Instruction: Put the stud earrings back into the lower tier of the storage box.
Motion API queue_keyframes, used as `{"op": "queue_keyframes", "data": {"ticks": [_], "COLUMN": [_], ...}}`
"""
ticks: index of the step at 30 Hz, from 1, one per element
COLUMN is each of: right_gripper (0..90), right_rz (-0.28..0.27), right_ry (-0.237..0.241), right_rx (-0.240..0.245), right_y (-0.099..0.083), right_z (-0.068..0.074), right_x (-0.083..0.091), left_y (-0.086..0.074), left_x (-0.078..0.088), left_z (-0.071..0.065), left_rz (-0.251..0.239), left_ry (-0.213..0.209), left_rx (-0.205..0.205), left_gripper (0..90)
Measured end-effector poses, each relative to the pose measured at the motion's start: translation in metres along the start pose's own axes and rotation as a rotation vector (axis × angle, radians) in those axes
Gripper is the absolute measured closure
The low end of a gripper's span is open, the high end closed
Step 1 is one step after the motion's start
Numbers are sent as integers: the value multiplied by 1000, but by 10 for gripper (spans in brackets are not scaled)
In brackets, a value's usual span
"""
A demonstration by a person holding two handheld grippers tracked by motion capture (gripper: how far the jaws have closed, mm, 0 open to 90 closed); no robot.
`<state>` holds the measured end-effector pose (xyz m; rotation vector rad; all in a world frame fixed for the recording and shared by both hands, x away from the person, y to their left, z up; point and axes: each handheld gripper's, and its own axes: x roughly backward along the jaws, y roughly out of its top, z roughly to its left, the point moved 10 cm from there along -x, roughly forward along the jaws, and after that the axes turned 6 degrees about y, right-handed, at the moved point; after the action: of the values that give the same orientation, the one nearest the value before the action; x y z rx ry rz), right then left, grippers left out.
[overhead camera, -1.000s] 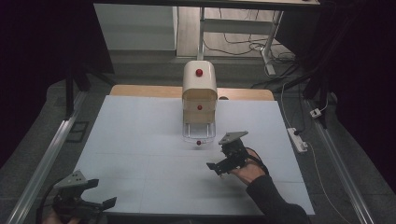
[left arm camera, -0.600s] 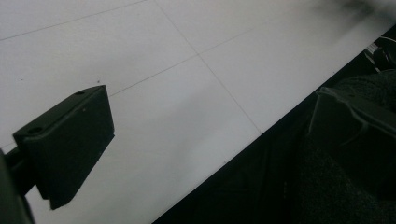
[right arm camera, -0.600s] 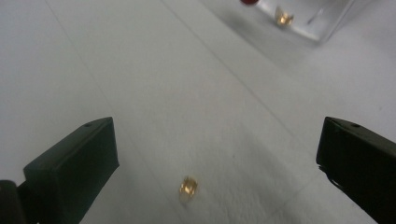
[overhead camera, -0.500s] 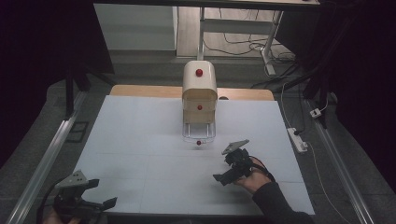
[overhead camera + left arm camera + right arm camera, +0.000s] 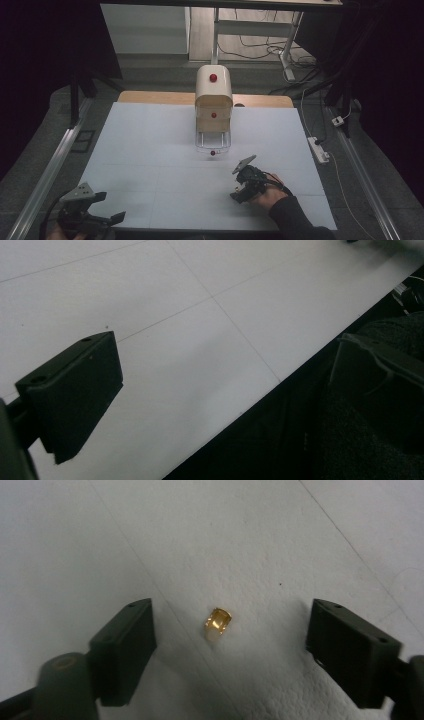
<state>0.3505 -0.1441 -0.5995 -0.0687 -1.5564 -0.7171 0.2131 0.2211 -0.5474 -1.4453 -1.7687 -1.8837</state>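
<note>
Right gripper view: small glossy amber cylinder [image 5: 218,621] on pebbled white table [image 5: 250,540], untouched between half-closed, just-narrowing right tool [image 5: 230,650].

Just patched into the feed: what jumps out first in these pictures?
A cream, round-topped small drawer cabinet with red knobs stands at the far middle of the white table, its clear bottom drawer pulled out. Nearer, the right gripper points down at a tiny amber, gold-coloured piece lying between its jaws, which have just been closing, untouched. The left gripper waits open at the near-left edge.
</note>
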Motion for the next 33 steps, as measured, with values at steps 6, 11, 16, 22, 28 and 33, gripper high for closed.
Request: {"op": "queue_keyframes", "data": {"ticks": [6,11,16,22,28,33], "right_gripper": [617,822,824,823,823,823], "right_rz": [13,22,28,10,-48,-87], "right_ry": [25,37,57,86,86,89], "right_rx": [18,20,9,-11,4,1], "right_y": [2,2,2,4,13,19], "right_z": [6,7,5,5,9,10], "right_x": [5,5,6,8,16,21], "left_y": [0,0,0,0,0,0], "left_x": [0,0,0,0,0,0], "left_z": [0,0,0,1,1,1], "left_rz": [4,6,3,2,2,2], "left_ry": [4,4,0,0,-1,-1], "left_rx": [-4,-4,3,7,7,8], "left_gripper": [5,8,9,10,10,11]}}
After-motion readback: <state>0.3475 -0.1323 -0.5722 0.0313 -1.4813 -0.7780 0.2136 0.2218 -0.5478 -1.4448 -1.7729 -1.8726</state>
